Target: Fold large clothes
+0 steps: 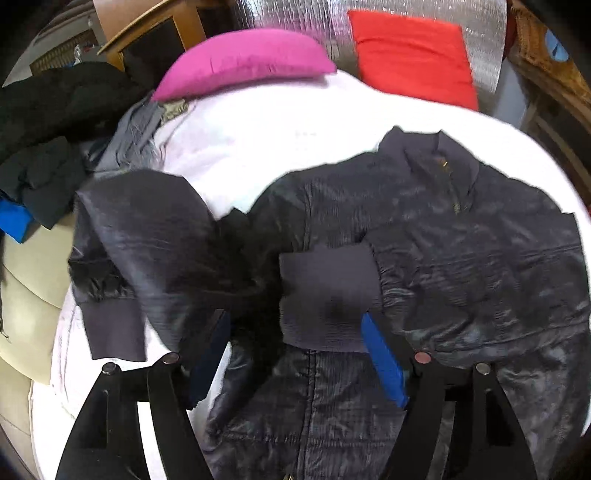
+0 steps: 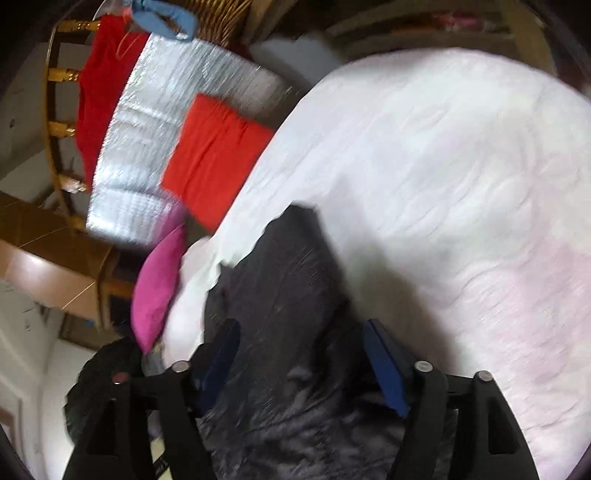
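Observation:
A dark navy padded jacket (image 1: 461,251) lies face up on a white bed sheet (image 1: 266,133), collar at the far end. One sleeve is folded across its chest, its ribbed cuff (image 1: 325,295) in the middle. The other sleeve (image 1: 140,240) lies out to the left. My left gripper (image 1: 295,350) is open just above the cuff and the jacket front. In the right wrist view, my right gripper (image 2: 299,354) is open with jacket fabric (image 2: 280,295) between and under its blue pads (image 2: 384,365); the view is blurred.
A magenta cushion (image 1: 243,59) and a red cushion (image 1: 413,51) lie at the far end against a silver foil panel (image 1: 424,18). Dark clothes (image 1: 55,122) are piled at the left. Wooden furniture (image 1: 147,33) stands behind. Bare white sheet (image 2: 461,177) spreads to the right.

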A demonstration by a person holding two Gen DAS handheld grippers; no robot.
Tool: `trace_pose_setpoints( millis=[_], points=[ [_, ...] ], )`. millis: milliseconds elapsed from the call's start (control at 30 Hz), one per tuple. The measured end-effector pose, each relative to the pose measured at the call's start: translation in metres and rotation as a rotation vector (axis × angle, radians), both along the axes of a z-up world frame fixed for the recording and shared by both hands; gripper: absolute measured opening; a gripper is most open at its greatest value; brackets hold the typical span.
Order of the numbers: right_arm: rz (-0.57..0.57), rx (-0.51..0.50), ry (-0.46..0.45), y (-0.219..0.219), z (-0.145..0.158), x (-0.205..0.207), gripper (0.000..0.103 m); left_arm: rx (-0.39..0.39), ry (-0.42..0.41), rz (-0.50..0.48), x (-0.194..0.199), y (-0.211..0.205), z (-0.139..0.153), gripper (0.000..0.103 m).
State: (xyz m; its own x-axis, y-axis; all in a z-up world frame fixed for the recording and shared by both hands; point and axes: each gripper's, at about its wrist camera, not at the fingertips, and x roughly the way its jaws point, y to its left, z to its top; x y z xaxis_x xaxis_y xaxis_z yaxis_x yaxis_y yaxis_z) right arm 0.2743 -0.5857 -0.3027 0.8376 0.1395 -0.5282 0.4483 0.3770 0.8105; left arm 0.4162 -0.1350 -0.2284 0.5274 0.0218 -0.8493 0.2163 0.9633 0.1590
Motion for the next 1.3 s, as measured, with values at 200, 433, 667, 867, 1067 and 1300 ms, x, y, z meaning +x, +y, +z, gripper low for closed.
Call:
trace_pose_setpoints(
  millis=[200,433,667,867,1067,1300],
  points=[
    [0.047,-0.023,0.075,-0.004,-0.014,0.02,0.074,0.046,0.027,0.049,0.022,-0.01,-0.04,0.074],
    [0.115,-0.149,0.239,0.015,-0.028,0.049,0.038,0.133,0.028,0.033,0.032,-0.025,-0.059,0.034],
    [0.137,-0.272,0.322,0.029,-0.026,0.057,0.038,0.215,-0.017,0.01,0.025,-0.034,-0.062,0.033],
    [0.083,-0.271,0.222,0.029,-0.001,0.043,0.067,0.171,-0.043,-0.055,-0.006,-0.031,-0.029,0.065],
    [0.018,-0.359,0.058,0.04,0.03,0.021,0.078,0.024,-0.217,-0.068,-0.048,0.022,0.044,0.087],
    [0.107,-0.406,-0.028,0.067,0.042,0.029,0.078,0.017,-0.362,0.223,-0.07,0.167,0.091,0.098]
  ],
)
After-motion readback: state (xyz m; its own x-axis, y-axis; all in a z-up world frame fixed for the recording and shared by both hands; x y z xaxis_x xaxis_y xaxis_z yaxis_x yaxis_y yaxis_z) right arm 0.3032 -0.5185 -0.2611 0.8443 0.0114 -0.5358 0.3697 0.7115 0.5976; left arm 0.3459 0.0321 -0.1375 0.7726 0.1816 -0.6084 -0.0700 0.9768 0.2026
